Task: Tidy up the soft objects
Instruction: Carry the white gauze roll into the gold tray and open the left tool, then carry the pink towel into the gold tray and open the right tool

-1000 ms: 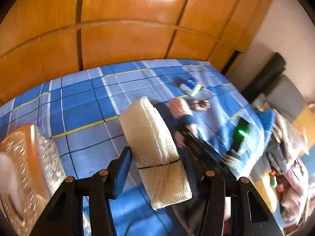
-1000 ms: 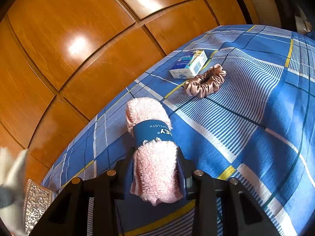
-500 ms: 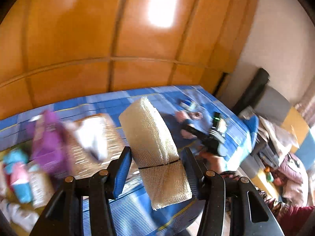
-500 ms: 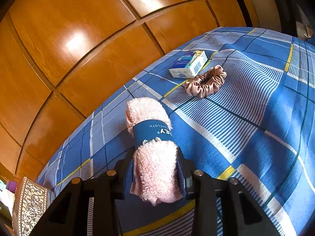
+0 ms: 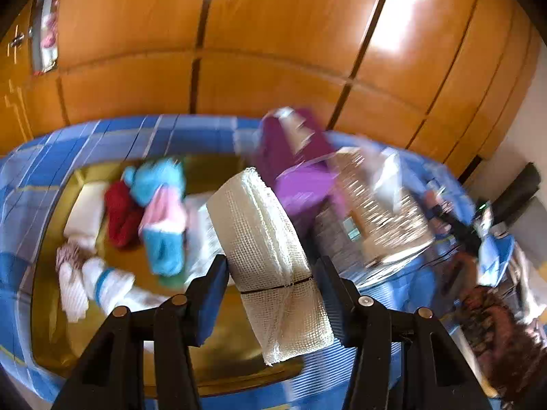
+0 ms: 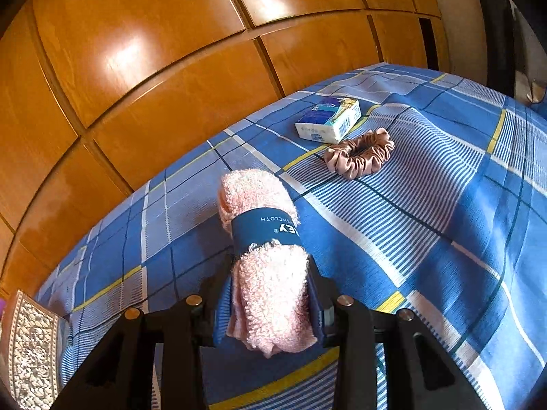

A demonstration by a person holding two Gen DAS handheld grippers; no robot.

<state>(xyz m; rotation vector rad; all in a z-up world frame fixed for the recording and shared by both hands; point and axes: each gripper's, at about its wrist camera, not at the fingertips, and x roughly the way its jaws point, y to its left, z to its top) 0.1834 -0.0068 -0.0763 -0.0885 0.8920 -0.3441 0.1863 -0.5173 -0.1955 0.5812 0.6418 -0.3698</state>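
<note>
My left gripper (image 5: 271,282) is shut on a white mesh cloth roll (image 5: 266,249) bound by a thin black band, held above a gold tray (image 5: 222,365) on the blue plaid bed. The tray holds several soft items: a red cloth (image 5: 119,212), a teal and pink cloth (image 5: 162,212), white rolled cloths (image 5: 99,280). My right gripper (image 6: 270,304) is shut on a pink rolled washcloth (image 6: 266,256) with a dark blue paper band, low over the bedsheet (image 6: 427,239). A pink satin scrunchie (image 6: 359,153) lies further off on the sheet.
A purple package (image 5: 297,171) and a patterned basket (image 5: 379,205) stand right of the tray, blurred. A tissue pack (image 6: 330,119) lies beside the scrunchie. A patterned basket corner (image 6: 27,345) shows at the lower left. Wooden wardrobe doors (image 6: 171,68) run behind the bed.
My left gripper has swung left with the mesh roll, from over the bare sheet to over the gold tray. My right gripper has barely moved, still holding the pink washcloth.
</note>
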